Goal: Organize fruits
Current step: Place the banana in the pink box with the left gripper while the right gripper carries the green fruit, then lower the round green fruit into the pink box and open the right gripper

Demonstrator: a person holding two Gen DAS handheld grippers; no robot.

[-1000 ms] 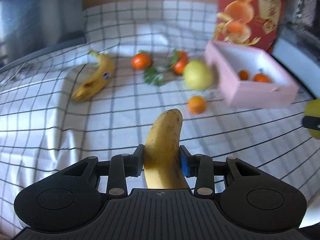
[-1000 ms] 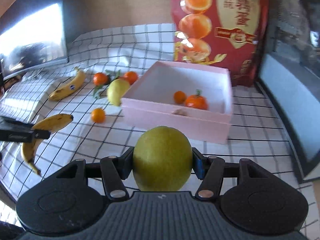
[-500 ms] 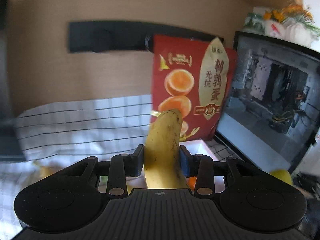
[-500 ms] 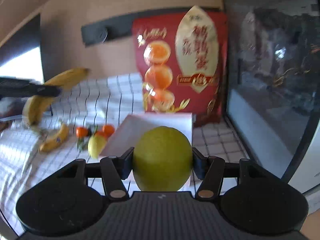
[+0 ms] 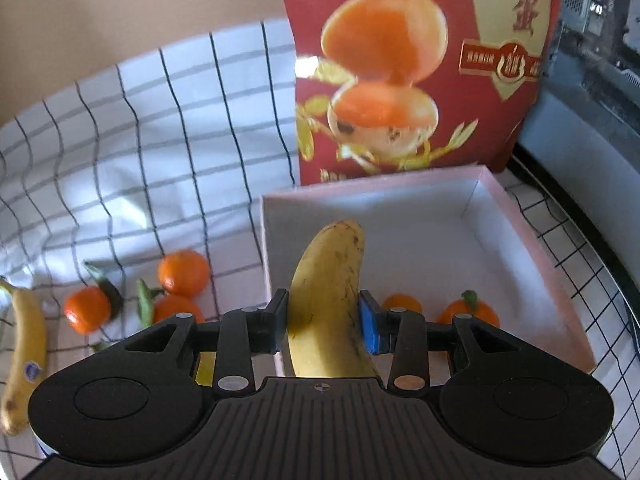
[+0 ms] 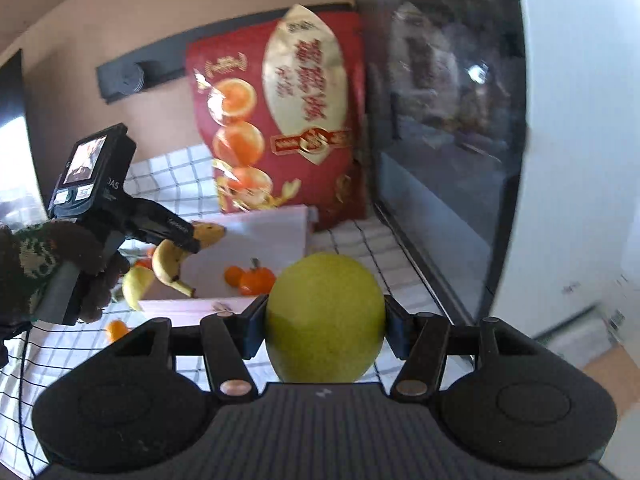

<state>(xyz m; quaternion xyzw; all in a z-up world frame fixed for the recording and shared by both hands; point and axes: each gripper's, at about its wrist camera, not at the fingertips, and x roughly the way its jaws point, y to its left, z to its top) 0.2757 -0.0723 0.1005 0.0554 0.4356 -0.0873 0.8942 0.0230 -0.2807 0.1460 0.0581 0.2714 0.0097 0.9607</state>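
- Your left gripper (image 5: 323, 322), pinching the banana (image 5: 328, 300), has swung over the pink box (image 5: 532, 240): lower and release.
- Your right gripper (image 6: 324, 326) still pinches the green fruit (image 6: 325, 320), awaiting its turn.

Bananas (image 5: 326, 300) x2, pears (image 6: 324, 320) x2, mandarins (image 5: 184, 272) x6

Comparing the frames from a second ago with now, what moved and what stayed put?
The left tongs carried the banana from over the open cloth to above the pink box. The right tongs lifted the green fruit and tilted up, so the box sits lower in their view. Both grips are unchanged; two oranges remain in the box.
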